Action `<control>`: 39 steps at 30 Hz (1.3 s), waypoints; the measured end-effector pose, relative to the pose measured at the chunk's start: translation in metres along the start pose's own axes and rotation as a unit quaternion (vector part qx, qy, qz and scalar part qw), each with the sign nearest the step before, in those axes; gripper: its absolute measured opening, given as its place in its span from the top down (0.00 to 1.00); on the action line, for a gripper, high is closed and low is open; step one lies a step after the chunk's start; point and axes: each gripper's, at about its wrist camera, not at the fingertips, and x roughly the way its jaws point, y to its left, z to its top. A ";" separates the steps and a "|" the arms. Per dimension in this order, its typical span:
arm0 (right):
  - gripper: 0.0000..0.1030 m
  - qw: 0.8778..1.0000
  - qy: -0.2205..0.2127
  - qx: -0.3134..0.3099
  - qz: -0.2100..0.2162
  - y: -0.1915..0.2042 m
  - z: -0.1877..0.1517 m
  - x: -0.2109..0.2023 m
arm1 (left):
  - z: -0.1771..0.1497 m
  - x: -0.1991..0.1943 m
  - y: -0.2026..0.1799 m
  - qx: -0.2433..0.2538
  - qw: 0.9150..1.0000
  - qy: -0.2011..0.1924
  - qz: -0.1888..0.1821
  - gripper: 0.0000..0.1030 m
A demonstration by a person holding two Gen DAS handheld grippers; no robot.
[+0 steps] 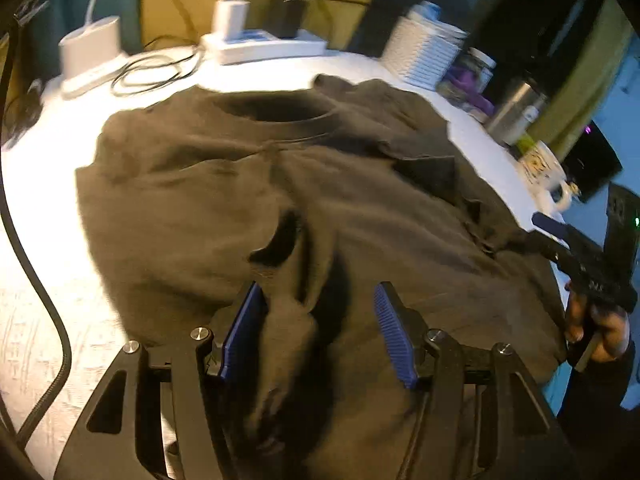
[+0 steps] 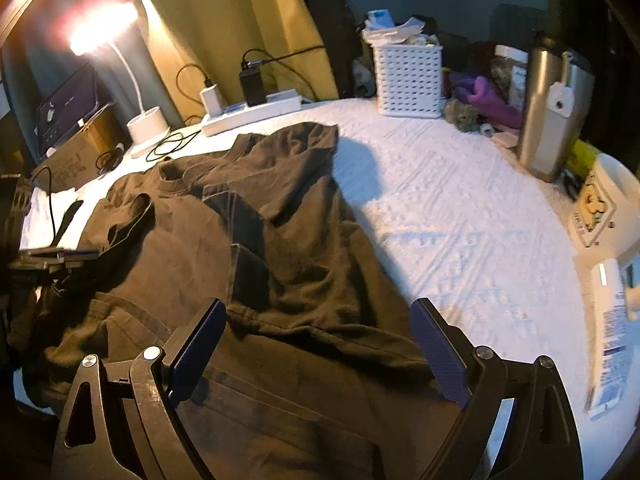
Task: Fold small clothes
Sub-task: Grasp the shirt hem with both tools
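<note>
A dark brown T-shirt [image 1: 248, 184] lies rumpled on the white textured table cover [image 1: 52, 280], collar at the far side. My left gripper [image 1: 320, 312] is open, with a raised fold of the shirt's near edge between its blue pads, which do not press it. In the right wrist view the same shirt [image 2: 280, 248] spreads over the left half of the table. My right gripper [image 2: 318, 320] is open above the shirt's near hem. The right gripper also shows in the left wrist view [image 1: 568, 248], at the shirt's right edge; the left gripper also shows at the right wrist view's left edge [image 2: 60, 256].
A white power strip [image 2: 256, 112] with chargers, a lamp base [image 2: 146, 124] and loose cables [image 2: 172, 144] line the far edge. A white basket [image 2: 408, 80], a steel bottle [image 2: 552, 112], purple cloth [image 2: 488, 100], a mug [image 1: 544, 172] and a box [image 2: 600, 208] stand right.
</note>
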 end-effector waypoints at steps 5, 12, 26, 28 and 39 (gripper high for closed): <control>0.09 1.000 -0.022 0.011 -0.017 -0.010 -0.005 -0.024 | 0.001 -0.032 -0.010 0.016 0.999 -0.040 0.013 0.43; 0.10 0.999 -0.035 0.011 -0.033 -0.014 -0.024 -0.052 | -0.023 -0.069 -0.001 0.011 0.996 -0.075 0.051 0.43; 0.40 0.999 0.014 -0.009 -0.027 0.005 -0.076 -0.042 | -0.101 -0.079 0.020 -0.009 0.994 -0.059 0.090 0.43; 0.40 0.999 0.022 -0.003 -0.031 0.002 -0.079 -0.037 | -0.109 -0.077 0.022 -0.010 0.994 -0.055 0.092 0.43; 0.92 0.999 0.020 -0.036 -0.028 0.015 -0.090 -0.042 | -0.121 -0.081 0.014 0.016 0.991 -0.084 0.099 0.81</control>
